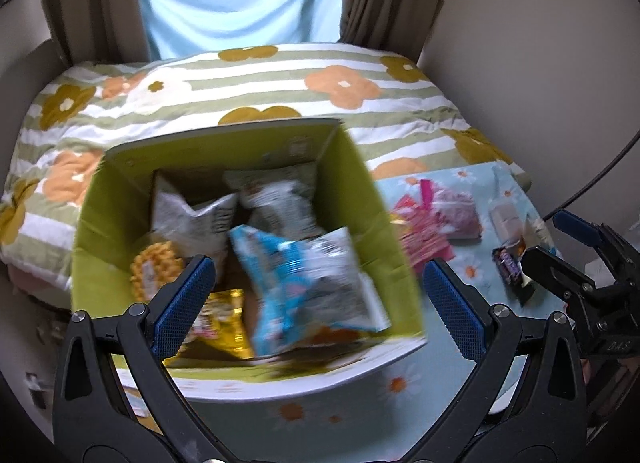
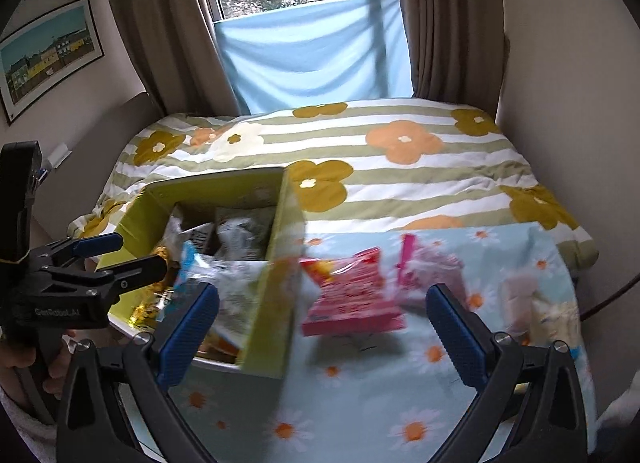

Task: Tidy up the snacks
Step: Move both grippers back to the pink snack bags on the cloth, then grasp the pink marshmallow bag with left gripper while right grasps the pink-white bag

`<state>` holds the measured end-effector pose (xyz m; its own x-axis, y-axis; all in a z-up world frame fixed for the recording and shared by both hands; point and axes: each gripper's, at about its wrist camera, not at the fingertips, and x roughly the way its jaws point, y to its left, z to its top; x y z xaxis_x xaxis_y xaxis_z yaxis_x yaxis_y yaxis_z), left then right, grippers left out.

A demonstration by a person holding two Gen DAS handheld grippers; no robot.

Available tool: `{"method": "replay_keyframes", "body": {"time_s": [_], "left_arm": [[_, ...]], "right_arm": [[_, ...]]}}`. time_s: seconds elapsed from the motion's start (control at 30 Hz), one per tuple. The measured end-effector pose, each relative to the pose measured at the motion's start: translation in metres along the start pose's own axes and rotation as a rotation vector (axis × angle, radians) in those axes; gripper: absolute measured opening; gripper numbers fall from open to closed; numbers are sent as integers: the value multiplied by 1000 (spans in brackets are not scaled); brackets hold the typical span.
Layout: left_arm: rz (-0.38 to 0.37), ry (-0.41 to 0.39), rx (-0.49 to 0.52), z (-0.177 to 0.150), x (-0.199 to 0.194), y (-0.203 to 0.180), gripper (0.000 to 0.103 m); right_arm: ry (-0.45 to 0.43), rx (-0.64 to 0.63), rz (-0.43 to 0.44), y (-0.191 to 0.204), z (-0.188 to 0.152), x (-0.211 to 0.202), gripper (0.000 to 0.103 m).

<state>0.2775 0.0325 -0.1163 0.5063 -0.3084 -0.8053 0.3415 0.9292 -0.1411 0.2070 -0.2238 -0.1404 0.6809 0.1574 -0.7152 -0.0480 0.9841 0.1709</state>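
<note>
L gripper [image 1: 318, 299] wide, empty, above green box [image 1: 372, 199]; R gripper [image 2: 322, 317] wide, empty, over daisy cloth [image 2: 360, 423]. Box already heaped: blue-white bag [image 1: 304, 279] rides on top near the rim. Pink pack [image 2: 352, 295] and purple pouch [image 2: 436, 267] lie on cloth just R of box wall. Risks, my est.: adding more w/o pressing down → top bag slides out; R gripper clips the wall on transfer → box shifts on the soft bed. Both views blurred, so poses approx.
</note>
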Motion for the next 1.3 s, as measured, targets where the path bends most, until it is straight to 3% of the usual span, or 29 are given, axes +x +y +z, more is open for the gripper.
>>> {"method": "replay_keyframes", "body": {"time_s": [0.23,0.33,0.57,0.7,1.0,1.3], "left_arm": [[43,-12,-36,12,14,-75,103],[58,-13,-87,16,25,-100,103],[155,-16,-191,24,55,-146,103],[187,-13,-197,23,82,-165,103],[302,75,-163,11,159,-177,103],[397,148,-177,1,209,-165,103]], "right_arm": [[16,-122,39,-65,18,-6,103],[38,-174,98,-94,25,1,103],[112,-328,189,-142,38,39,103],[163,-431,242,-156,36,68,103],[257,-586,337,-170,31,117,103],[362,-687,403,-163,13,164,103]]}}
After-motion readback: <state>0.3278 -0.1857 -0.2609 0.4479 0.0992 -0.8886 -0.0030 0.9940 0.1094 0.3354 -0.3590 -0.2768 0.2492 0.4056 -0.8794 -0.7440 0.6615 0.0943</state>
